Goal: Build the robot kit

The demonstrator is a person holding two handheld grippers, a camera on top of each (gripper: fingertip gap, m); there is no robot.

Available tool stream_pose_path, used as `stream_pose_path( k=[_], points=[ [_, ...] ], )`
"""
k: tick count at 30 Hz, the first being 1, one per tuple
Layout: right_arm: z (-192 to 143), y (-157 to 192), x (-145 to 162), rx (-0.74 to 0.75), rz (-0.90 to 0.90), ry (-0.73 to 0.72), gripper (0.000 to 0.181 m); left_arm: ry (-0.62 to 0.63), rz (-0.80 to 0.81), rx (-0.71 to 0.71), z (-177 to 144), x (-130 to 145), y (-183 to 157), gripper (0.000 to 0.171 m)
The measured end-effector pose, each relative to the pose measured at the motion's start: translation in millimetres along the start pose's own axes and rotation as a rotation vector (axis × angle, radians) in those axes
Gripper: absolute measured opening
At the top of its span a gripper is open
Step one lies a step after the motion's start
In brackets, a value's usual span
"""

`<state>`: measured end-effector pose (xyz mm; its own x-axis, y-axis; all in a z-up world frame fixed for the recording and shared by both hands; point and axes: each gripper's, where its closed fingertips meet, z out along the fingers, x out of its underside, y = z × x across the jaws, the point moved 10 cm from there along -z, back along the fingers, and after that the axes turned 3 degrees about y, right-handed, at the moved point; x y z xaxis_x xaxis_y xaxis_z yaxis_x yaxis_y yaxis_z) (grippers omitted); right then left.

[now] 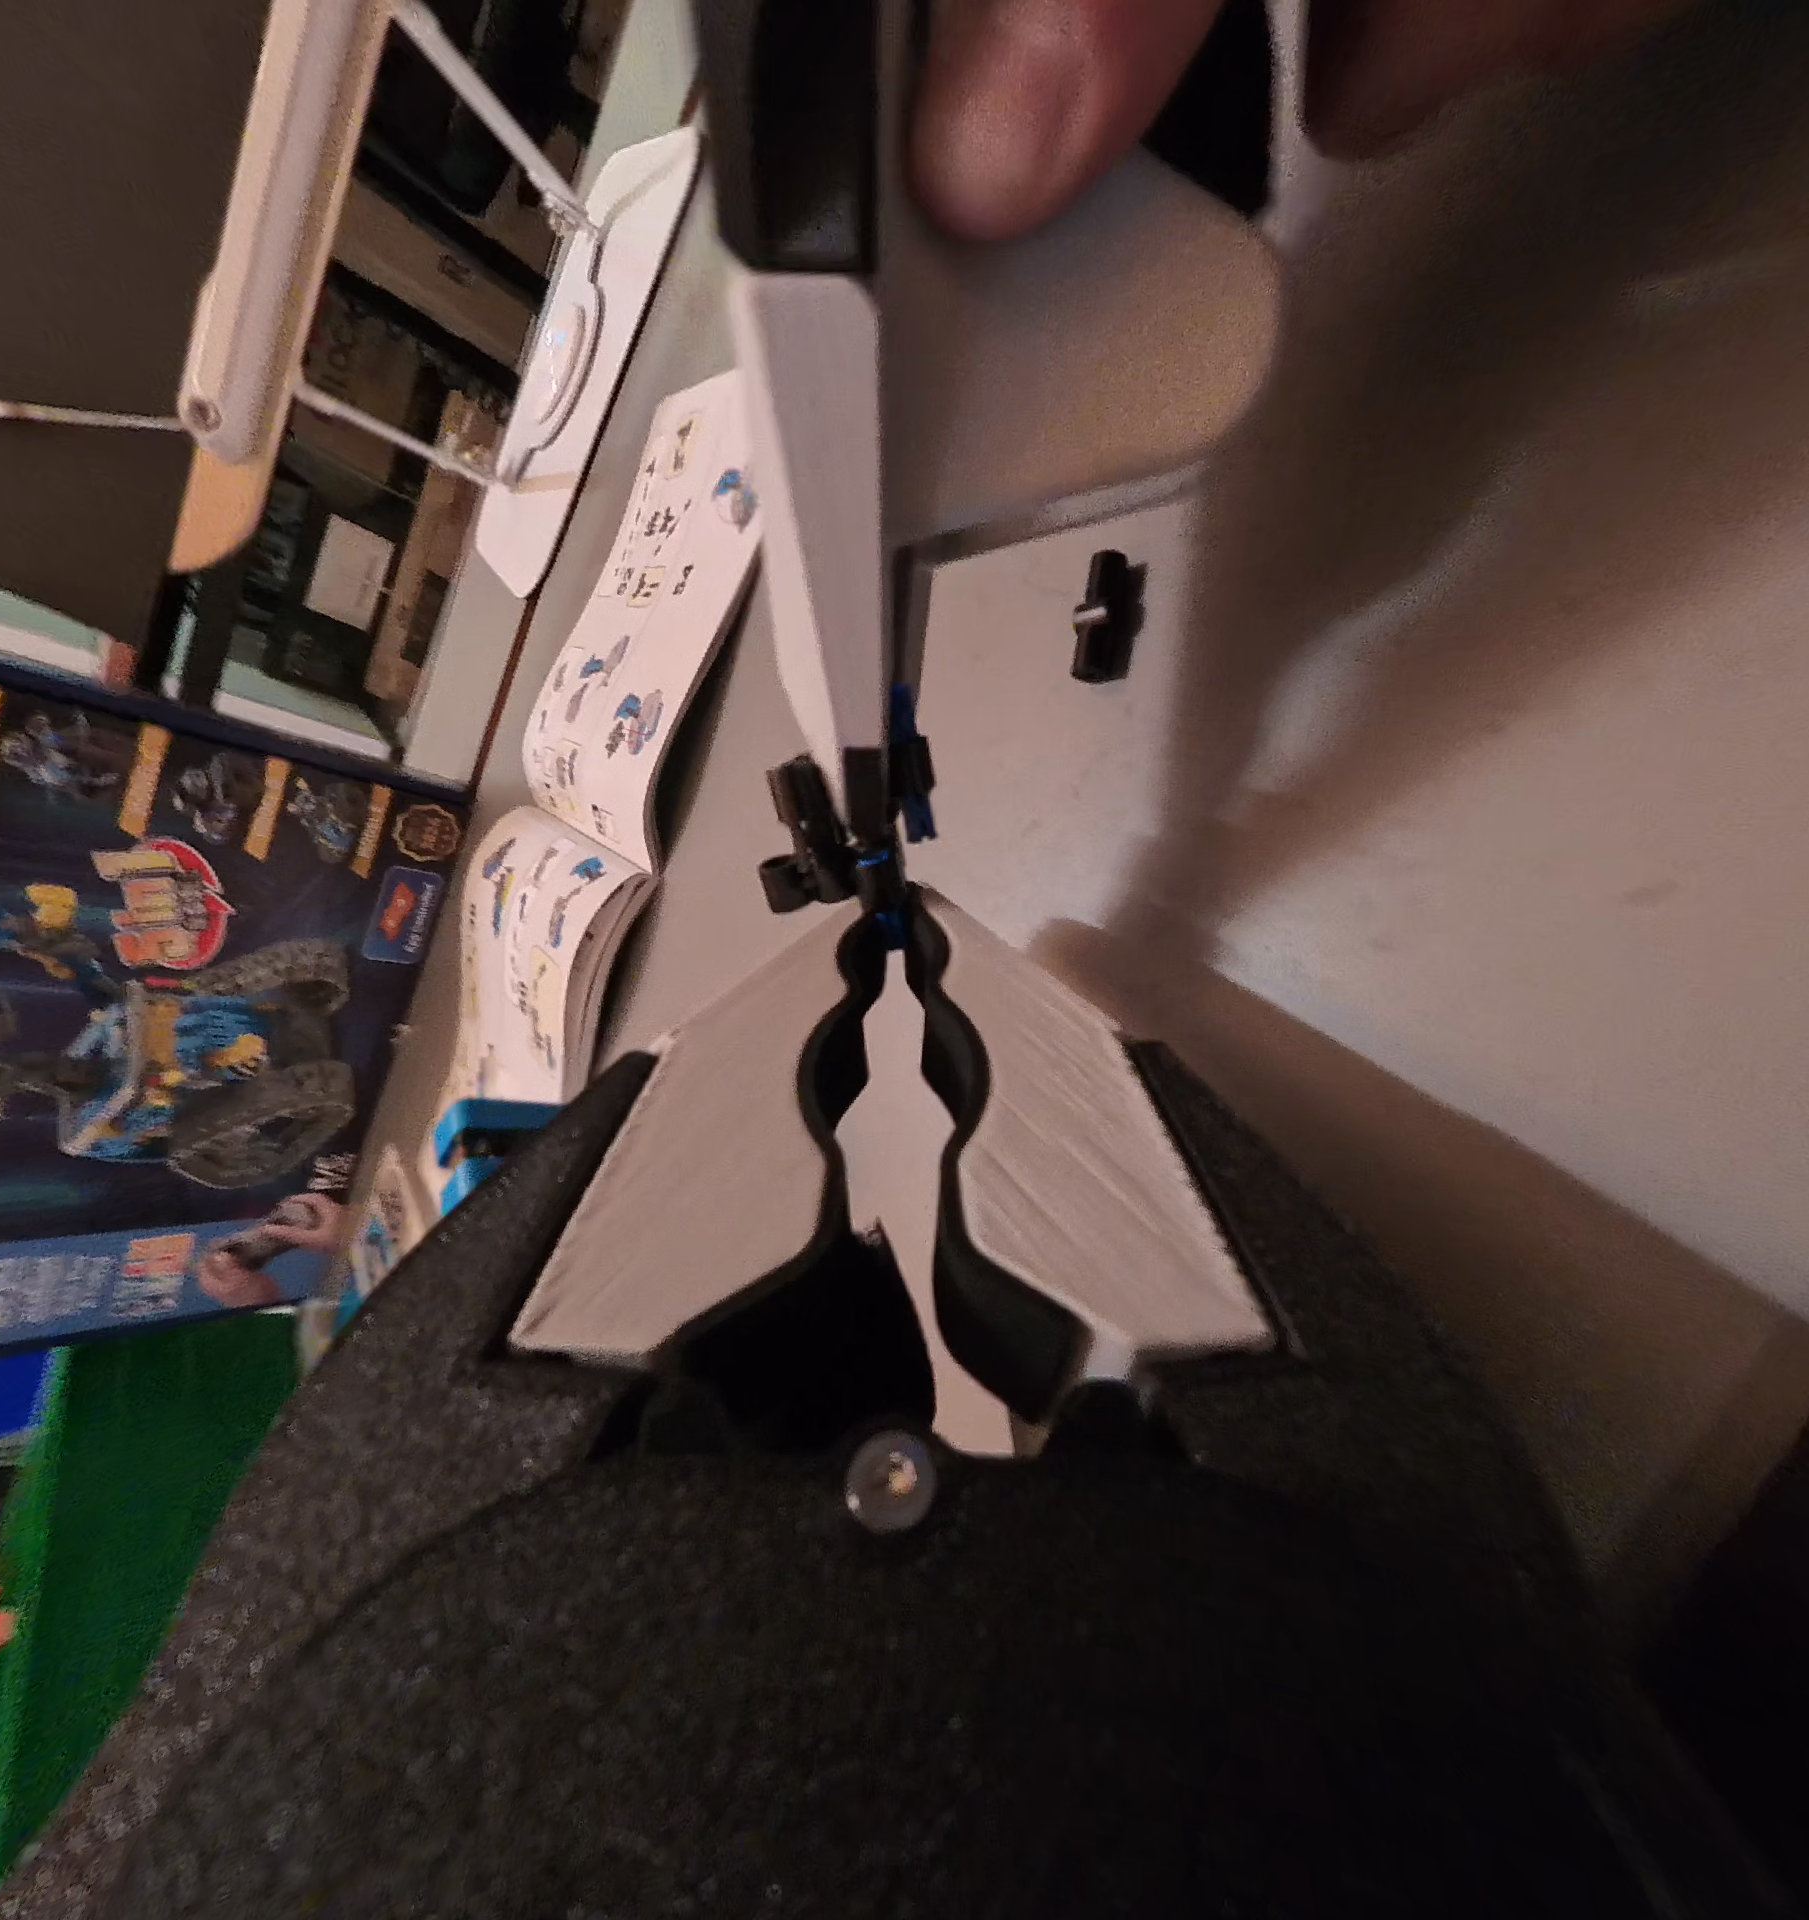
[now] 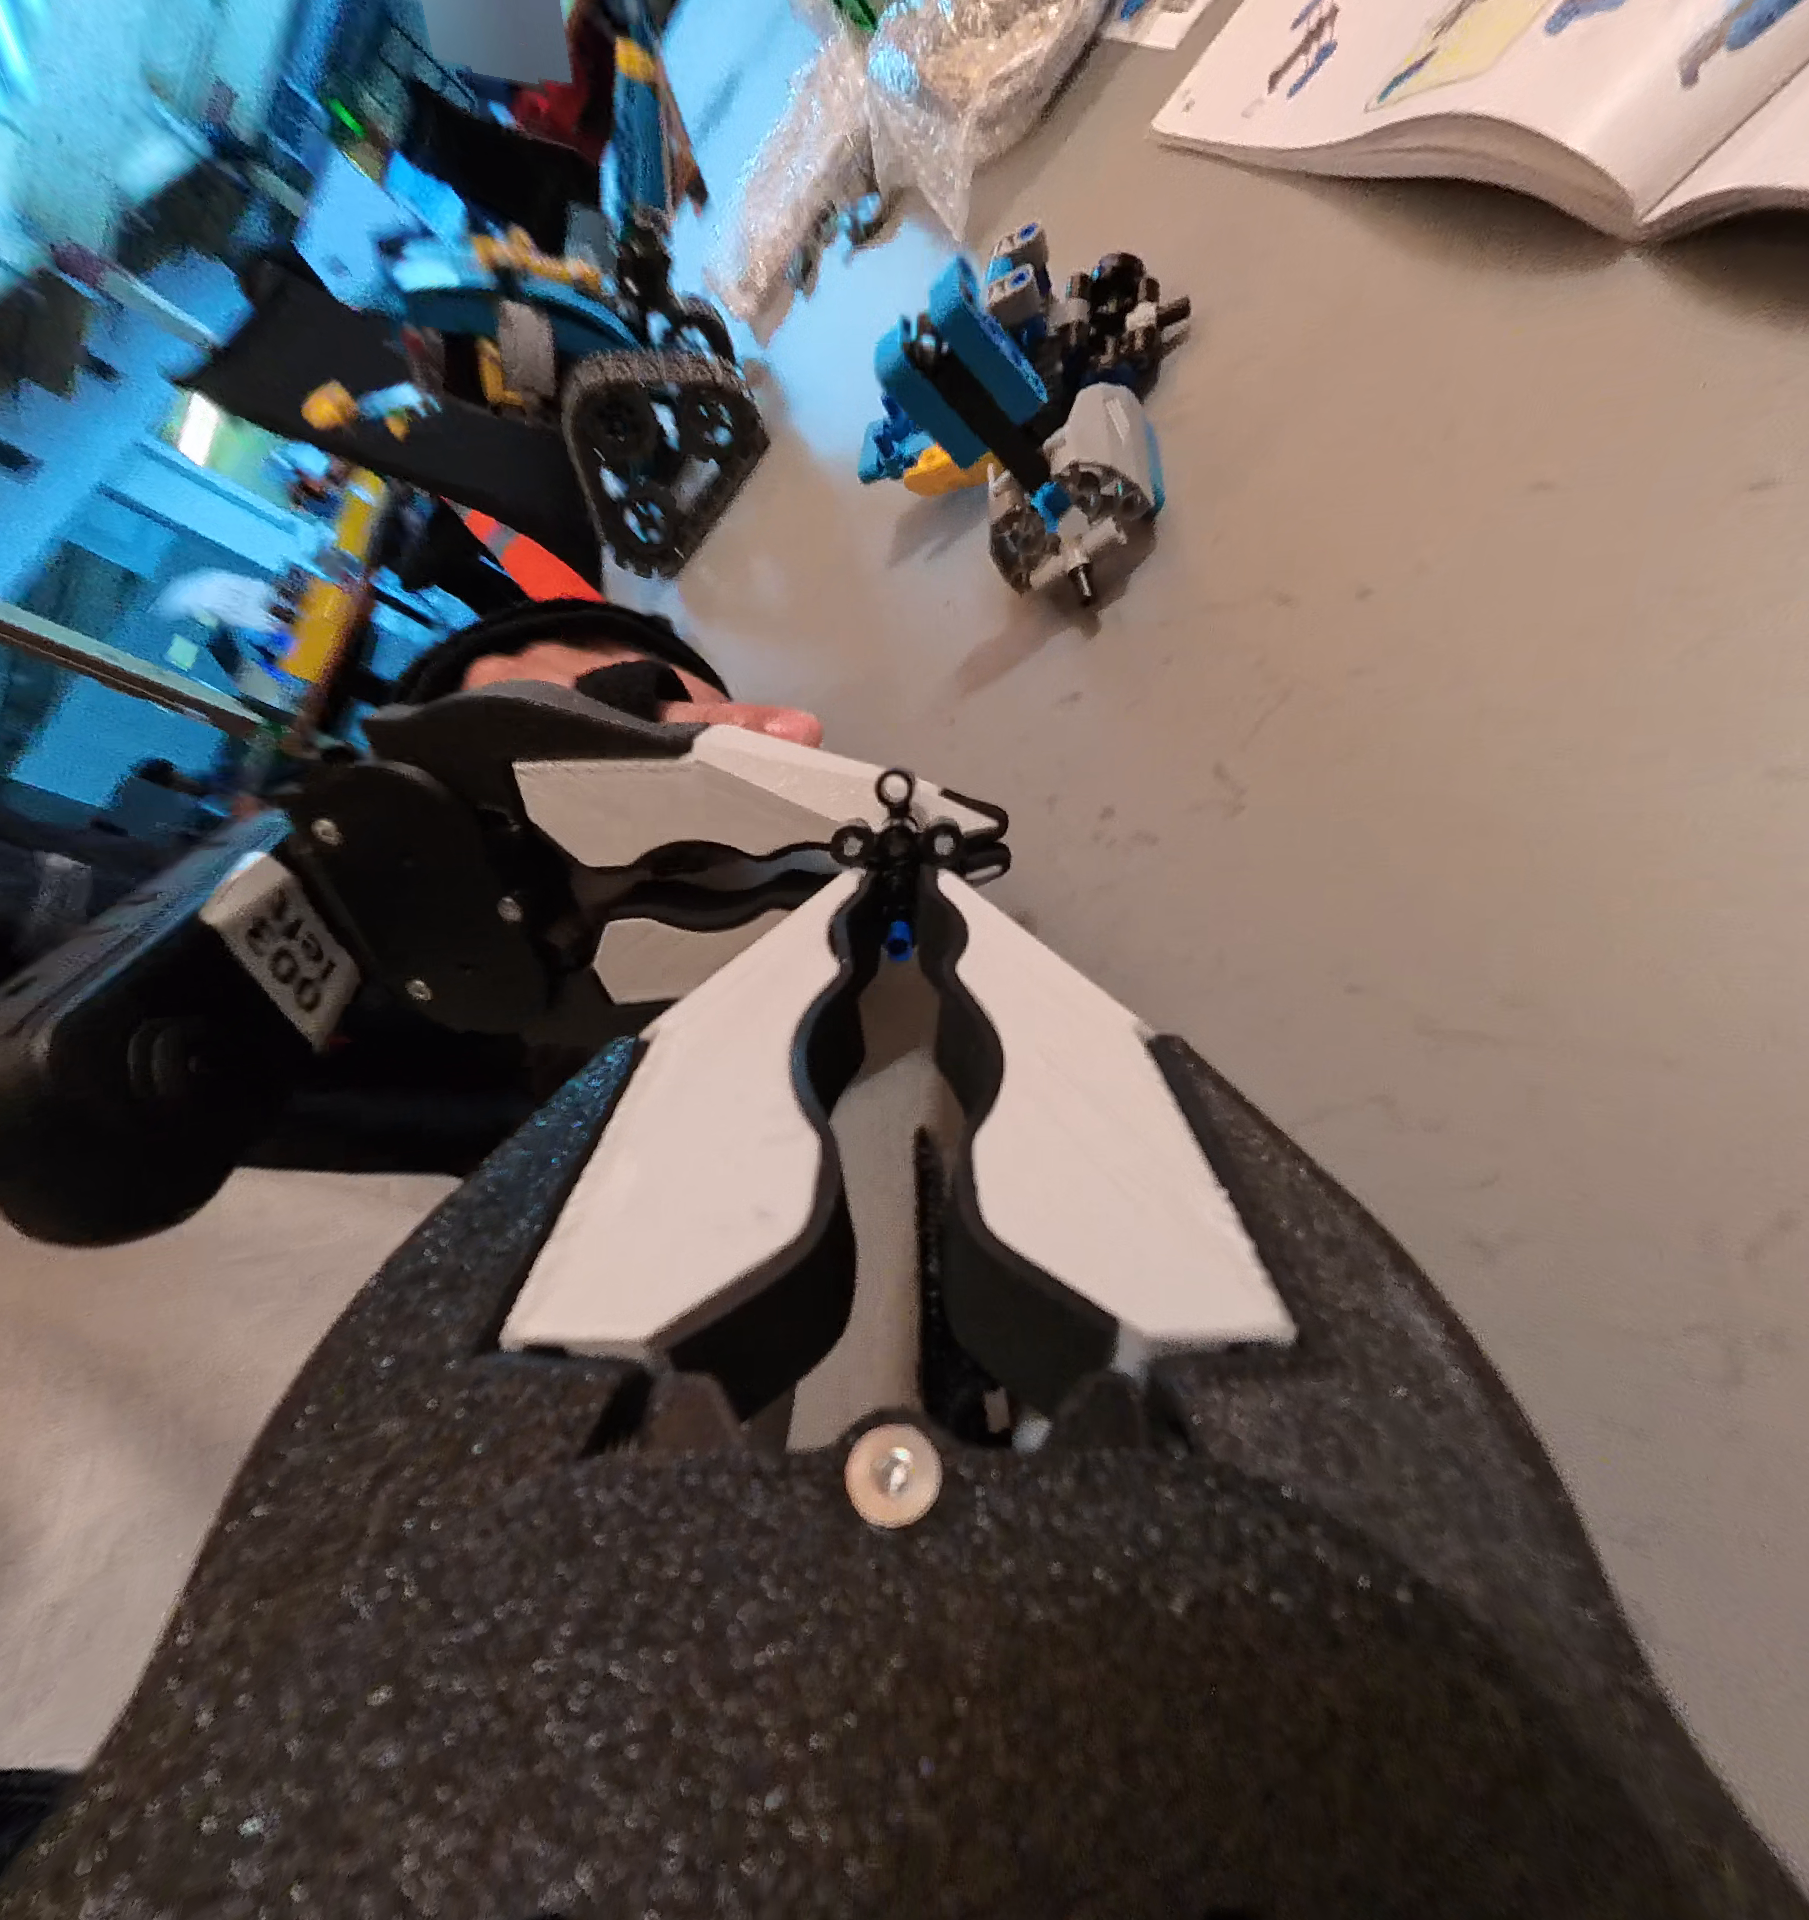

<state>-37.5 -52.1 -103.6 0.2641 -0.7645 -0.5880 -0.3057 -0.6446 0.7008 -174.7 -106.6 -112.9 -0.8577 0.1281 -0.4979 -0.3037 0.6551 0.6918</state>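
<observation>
The left gripper (image 1: 892, 914), its white fingers closed, pinches a small black and blue plastic brick assembly (image 1: 846, 831). The right gripper (image 1: 858, 717) meets the same piece from above. An open instruction booklet (image 1: 609, 707) lies left on the grey table (image 1: 1451, 935), beside a blue toy box (image 1: 152, 997).

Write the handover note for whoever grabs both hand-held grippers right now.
Left hand-held gripper: shut on a small black-and-blue pin assembly.
Right hand-held gripper: shut on the same assembly; the tips meet there, above the table.
Nearby: half-built blue-and-grey model, open booklet, toy box, bagged parts.
Done: the piece is held by both. Whether it is fully joined cannot be told.
</observation>
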Motion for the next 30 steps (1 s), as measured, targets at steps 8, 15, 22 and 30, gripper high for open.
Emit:
stream_pose_path(
  k=[8,15,22,30],
  points=[
    [2,-3,0,-0.03,0.064,-0.023,0.006,-0.011,-0.199,0.103,2,3,9,0.0],
    [4,-5,4,-0.01,0.046,0.021,0.006,0.024,-0.021,0.053,3,2,-2,0.0],
    [3,-5,7,0.03,-0.019,0.11,0.005,0.045,0.107,0.043,5,-1,-14,0.0],
    [-6,2,-3,-0.011,-0.038,0.034,0.006,-0.046,-0.017,0.013,-1,-2,1,0.002]
  ],
)
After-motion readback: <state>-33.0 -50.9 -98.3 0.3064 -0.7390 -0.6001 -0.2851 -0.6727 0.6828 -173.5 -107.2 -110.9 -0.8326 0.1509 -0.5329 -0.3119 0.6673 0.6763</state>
